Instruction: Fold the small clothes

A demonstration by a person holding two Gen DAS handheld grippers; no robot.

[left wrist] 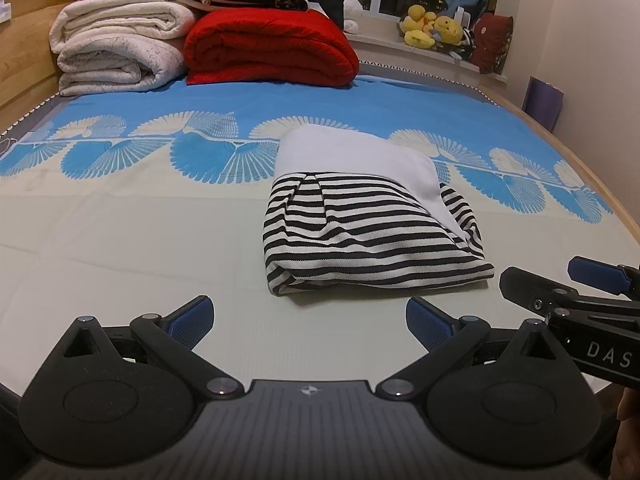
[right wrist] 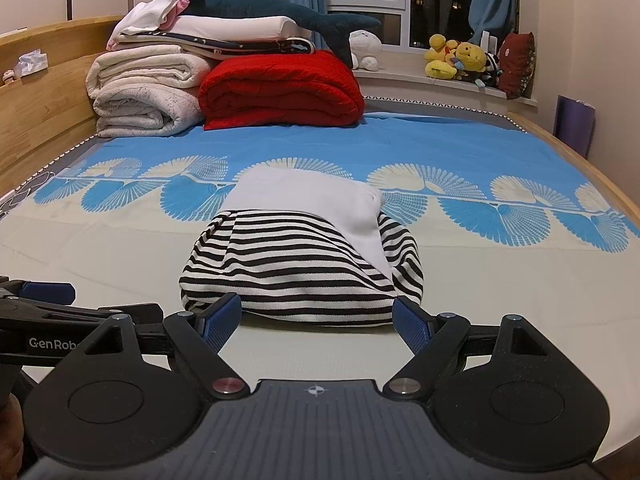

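Lay folded on the bed (left wrist: pixel 120 240), striped garment (left wrist: pixel 360 236) with its white half turned over the top (stripes nearest the cameras). Held low just before it, left gripper (left wrist: pixel 308 324), fingers spread wide, grasping nothing. Hovered beside it, right gripper (right wrist: pixel 316 320), likewise released, blue pads (right wrist: pixel 220 320) close to the near folded edge. Stacked far behind, red blanket (right wrist: pixel 280 92) and pale quilts (right wrist: pixel 144 92).

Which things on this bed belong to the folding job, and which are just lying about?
For the job:
striped garment
left tongs, open
right tongs, open

Lying about:
red blanket
cream blankets
shark plush
yellow plush toys
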